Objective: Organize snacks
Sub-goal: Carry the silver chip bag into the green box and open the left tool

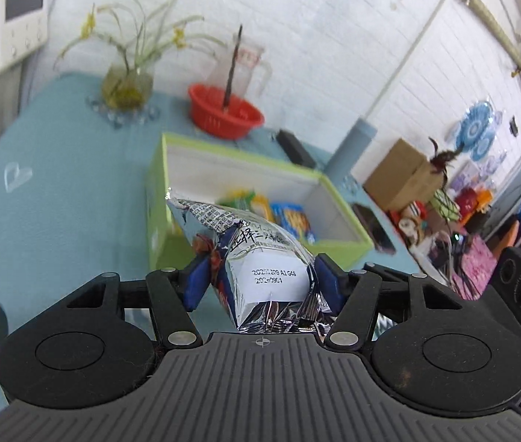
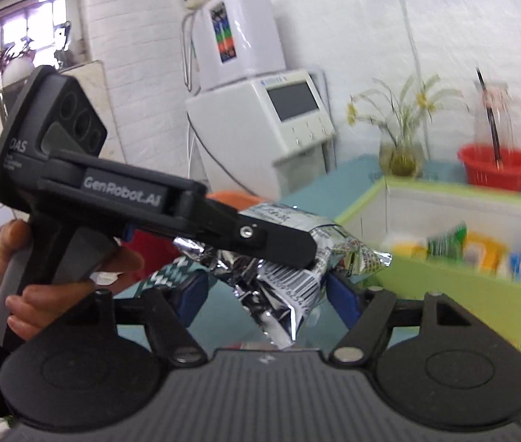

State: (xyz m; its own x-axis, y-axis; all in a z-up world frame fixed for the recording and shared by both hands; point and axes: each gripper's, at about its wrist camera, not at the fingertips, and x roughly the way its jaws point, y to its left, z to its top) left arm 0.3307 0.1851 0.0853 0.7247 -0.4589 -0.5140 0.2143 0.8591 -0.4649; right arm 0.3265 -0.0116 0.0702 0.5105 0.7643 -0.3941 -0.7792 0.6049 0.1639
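Observation:
My left gripper is shut on a silver foil snack bag and holds it in the air just in front of a lime-green box. The box holds several yellow, green and blue snack packs. In the right wrist view the left gripper crosses from the left with the same bag. The bag hangs between my right gripper's spread blue pads, which do not press it. The box stands to the right there.
A red basket with a stick, a clear jug and a plant vase stand on the teal table behind the box. A black phone lies right of it. A white machine stands at the table's end.

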